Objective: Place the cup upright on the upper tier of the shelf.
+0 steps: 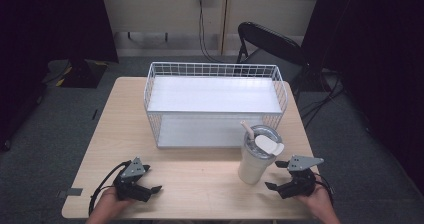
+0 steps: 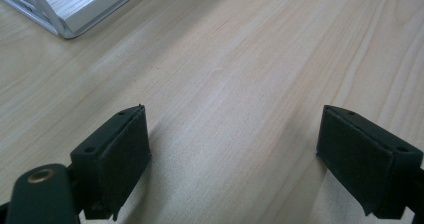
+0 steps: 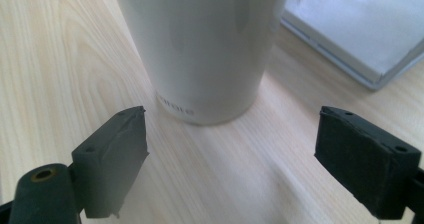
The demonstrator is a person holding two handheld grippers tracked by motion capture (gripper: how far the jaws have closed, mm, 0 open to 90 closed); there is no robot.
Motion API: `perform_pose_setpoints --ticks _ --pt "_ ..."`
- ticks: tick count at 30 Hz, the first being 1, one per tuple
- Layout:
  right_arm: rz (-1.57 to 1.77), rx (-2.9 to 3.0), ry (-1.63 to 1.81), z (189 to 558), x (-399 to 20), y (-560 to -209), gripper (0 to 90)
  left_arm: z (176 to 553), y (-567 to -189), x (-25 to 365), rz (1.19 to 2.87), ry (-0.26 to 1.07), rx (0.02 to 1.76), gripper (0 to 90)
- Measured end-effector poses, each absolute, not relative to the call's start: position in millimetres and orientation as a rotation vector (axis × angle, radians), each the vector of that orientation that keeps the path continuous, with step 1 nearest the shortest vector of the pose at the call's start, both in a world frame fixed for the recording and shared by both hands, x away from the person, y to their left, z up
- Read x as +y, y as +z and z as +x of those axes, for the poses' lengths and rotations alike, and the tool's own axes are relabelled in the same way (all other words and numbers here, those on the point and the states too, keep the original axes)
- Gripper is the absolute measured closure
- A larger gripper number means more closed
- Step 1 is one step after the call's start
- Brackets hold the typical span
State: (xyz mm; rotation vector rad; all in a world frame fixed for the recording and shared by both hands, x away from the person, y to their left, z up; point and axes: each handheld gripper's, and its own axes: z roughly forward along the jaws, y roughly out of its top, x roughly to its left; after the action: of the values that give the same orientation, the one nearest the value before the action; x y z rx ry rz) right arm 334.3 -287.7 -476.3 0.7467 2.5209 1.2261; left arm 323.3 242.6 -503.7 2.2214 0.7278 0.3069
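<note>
1 tumbler (image 1: 256, 161) w/ 1 straw (image 1: 246, 129), 1 wire rack (image 1: 215, 104), 2 tongs: left (image 1: 152, 180), right (image 1: 276, 175), 1 chair (image 1: 270, 44).

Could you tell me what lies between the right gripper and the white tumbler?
Nothing: bare table separates the right gripper from the tumbler in the right gripper view.

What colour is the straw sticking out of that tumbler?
Pale pink; the straw shows best in the high view, above the white tumbler.
</note>
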Motion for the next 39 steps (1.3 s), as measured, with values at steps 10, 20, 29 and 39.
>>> perform_pose_setpoints --ticks 10,20,29,39 --pt "0.707 2.519 1.261 333.9 -285.3 -464.3 12.2 322.7 -504.0 242.2 2.213 0.305 0.736 13.0" --pt "0.700 2.485 1.357 337.9 -280.9 -447.0 12.6 322.8 -504.0 242.2 2.214 0.306 0.735 12.9" --pt "0.665 2.479 1.409 344.3 -267.2 -443.1 12.1 322.9 -503.9 242.4 2.216 0.309 0.733 12.9" --pt "0.677 2.412 1.575 353.1 -262.4 -439.1 10.5 322.8 -503.9 242.3 2.215 0.308 0.734 12.9"
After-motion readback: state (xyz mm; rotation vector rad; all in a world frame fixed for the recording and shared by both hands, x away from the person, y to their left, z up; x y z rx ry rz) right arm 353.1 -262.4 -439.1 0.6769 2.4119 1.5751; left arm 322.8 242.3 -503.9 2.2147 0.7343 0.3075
